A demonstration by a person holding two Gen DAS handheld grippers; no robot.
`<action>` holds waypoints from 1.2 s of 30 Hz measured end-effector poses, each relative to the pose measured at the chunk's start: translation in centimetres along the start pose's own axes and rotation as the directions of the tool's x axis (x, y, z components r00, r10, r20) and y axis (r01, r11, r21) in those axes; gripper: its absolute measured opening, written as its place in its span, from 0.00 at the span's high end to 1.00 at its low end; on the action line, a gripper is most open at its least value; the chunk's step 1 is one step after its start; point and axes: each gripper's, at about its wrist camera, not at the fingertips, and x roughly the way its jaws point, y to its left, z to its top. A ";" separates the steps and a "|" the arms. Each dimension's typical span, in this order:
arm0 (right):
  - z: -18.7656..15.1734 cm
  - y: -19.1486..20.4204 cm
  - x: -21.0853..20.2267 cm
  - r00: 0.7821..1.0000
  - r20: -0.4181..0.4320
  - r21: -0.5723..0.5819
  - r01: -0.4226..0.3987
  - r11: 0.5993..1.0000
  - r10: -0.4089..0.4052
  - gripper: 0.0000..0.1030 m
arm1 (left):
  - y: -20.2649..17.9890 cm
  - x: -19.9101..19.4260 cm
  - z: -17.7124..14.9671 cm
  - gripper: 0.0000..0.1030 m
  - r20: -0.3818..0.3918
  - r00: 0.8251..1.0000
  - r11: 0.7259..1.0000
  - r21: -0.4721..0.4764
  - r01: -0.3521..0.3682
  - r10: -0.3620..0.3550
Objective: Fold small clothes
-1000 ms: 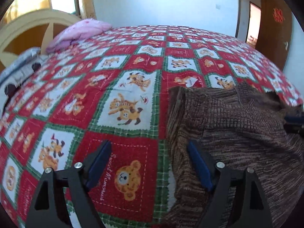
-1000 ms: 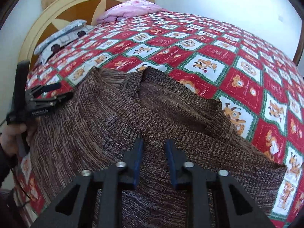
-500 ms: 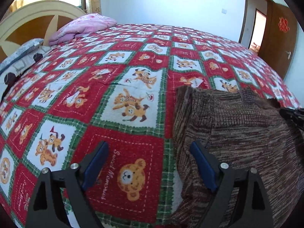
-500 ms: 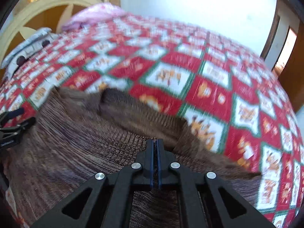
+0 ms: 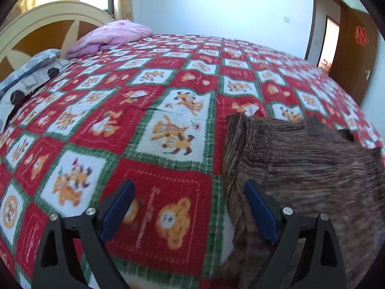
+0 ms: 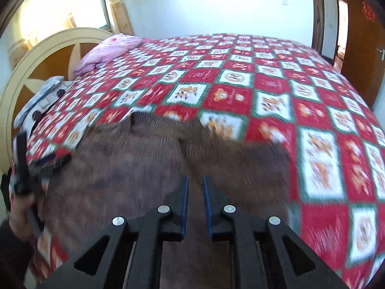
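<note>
A brown knitted sweater (image 5: 300, 163) lies spread on the red checked bedspread (image 5: 120, 110). My left gripper (image 5: 188, 183) hovers at its left edge. Its jaws are wide and still opening; only bedspread lies between them, and the right finger (image 5: 258, 207) rests over the sweater's border. In the right wrist view my right gripper (image 6: 195, 179) hangs over the middle of the sweater (image 6: 144, 168). Its jaws stand a narrow gap apart and are opening, with no fabric pinched between the pads. The left gripper (image 6: 50, 163) shows there at the far left, held by a hand (image 6: 19, 212).
A pink pillow (image 5: 110, 35) and a grey patterned pillow (image 5: 26, 72) lie by the cream headboard (image 5: 48, 19) at the back left. A brown door (image 5: 353, 55) stands at the right. The bedspread (image 6: 312, 110) stretches beyond and right of the sweater.
My right gripper closed fully half a second ago and has now parted slightly, rising and rolling above the sweater. The left gripper's jaws widened a little; it stayed in place.
</note>
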 end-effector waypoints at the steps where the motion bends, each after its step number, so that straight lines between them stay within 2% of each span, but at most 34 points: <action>1: -1.2 -0.1 -0.8 1.000 -0.007 -0.011 -0.007 1.000 0.006 0.77 | 0.3 -0.6 -0.4 0.08 -0.003 1.000 1.000 -0.011 0.017 -0.017; 2: -2.6 -0.2 -1.7 1.000 -0.023 -0.026 -0.005 1.000 0.005 0.72 | 0.5 -1.2 -0.9 0.08 -0.001 1.000 1.000 -0.019 0.025 -0.025; 4: -5.3 -0.7 -3.0 0.999 -0.035 -0.054 0.033 0.998 -0.035 0.72 | 0.5 -2.5 -2.1 0.08 0.009 0.999 0.999 -0.013 0.045 -0.045; 7: -8.8 -1.9 -3.5 0.986 -0.079 -0.072 0.141 0.987 -0.147 0.72 | -0.6 -3.8 -4.0 0.06 0.017 0.999 0.997 0.076 0.028 -0.029; 9: -10.5 -2.8 -3.5 0.988 -0.106 -0.031 0.111 0.993 -0.114 0.72 | -1.8 -4.0 -5.0 0.04 0.007 1.000 0.987 0.158 -0.005 0.004; 11: -10.9 -2.9 -3.8 0.988 -0.099 -0.023 0.119 0.993 -0.121 0.72 | -2.1 -4.1 -5.5 0.04 0.012 1.000 0.981 0.190 -0.026 0.024; 14: -9.5 -2.7 -4.8 0.990 -0.069 -0.010 0.122 0.992 -0.123 0.72 | -2.0 -4.0 -5.6 0.00 0.004 0.999 0.979 0.199 -0.039 0.039; 16: -7.3 -2.7 -5.9 0.997 0.023 0.018 0.077 0.997 -0.077 0.72 | -1.4 -3.7 -5.5 0.00 -0.012 1.000 0.984 0.176 -0.018 0.020; 18: -5.0 -2.9 -5.2 0.997 0.049 0.040 0.060 0.997 -0.062 0.72 | -0.6 -3.3 -5.5 0.00 -0.029 0.999 0.992 0.127 0.024 -0.021; 20: -2.7 -3.6 -3.7 0.993 0.070 0.077 0.093 0.993 -0.098 0.72 | -0.4 -3.4 -5.8 0.00 -0.017 0.999 0.993 0.112 0.037 -0.036; 22: -0.5 -4.5 -1.1 0.989 0.049 0.112 0.131 0.985 -0.137 0.72 | -0.8 -3.6 -6.1 0.00 0.011 1.000 0.992 0.129 0.013 -0.015; 24: 0.7 -5.7 2.3 0.989 -0.016 0.150 0.150 0.977 -0.149 0.72 | -1.1 -3.8 -6.3 0.00 0.036 0.999 0.989 0.146 -0.012 0.007; 25: 0.9 -6.3 3.8 0.982 -0.045 0.157 0.188 0.970 -0.183 0.72 | -1.2 -3.8 -6.4 0.00 0.042 0.999 0.988 0.150 -0.018 0.012; 27: 0.6 -7.7 4.9 0.954 -0.077 0.176 0.299 0.938 -0.290 0.72 | -1.2 -3.7 -6.4 0.00 0.038 0.999 0.990 0.141 -0.007 0.001; 28: 0.4 -8.9 5.0 0.945 -0.093 0.223 0.326 0.919 -0.313 0.72 | -1.1 -3.7 -6.3 0.00 0.035 0.999 0.991 0.134 0.002 -0.006; 30: -0.7 -11.3 4.3 0.964 -0.092 0.351 0.268 0.897 -0.251 0.70 | -0.9 -3.6 -6.3 0.00 0.034 0.999 0.992 0.123 0.016 -0.021; 33: -1.3 -11.0 3.2 0.932 -0.098 0.291 0.362 0.886 -0.348 0.70 | -0.9 -3.6 -6.3 0.00 0.041 0.999 0.992 0.123 0.019 -0.024; 34: -1.6 -11.1 2.7 0.928 -0.098 0.302 0.372 0.878 -0.359 0.70 | -0.8 -3.6 -6.4 0.00 0.040 0.999 0.992 0.123 0.020 -0.025; 36: -2.4 -11.3 0.9 0.947 -0.061 0.356 0.315 0.880 -0.314 0.70 | -0.8 -3.6 -6.3 0.00 0.030 0.999 0.992 0.120 0.026 -0.030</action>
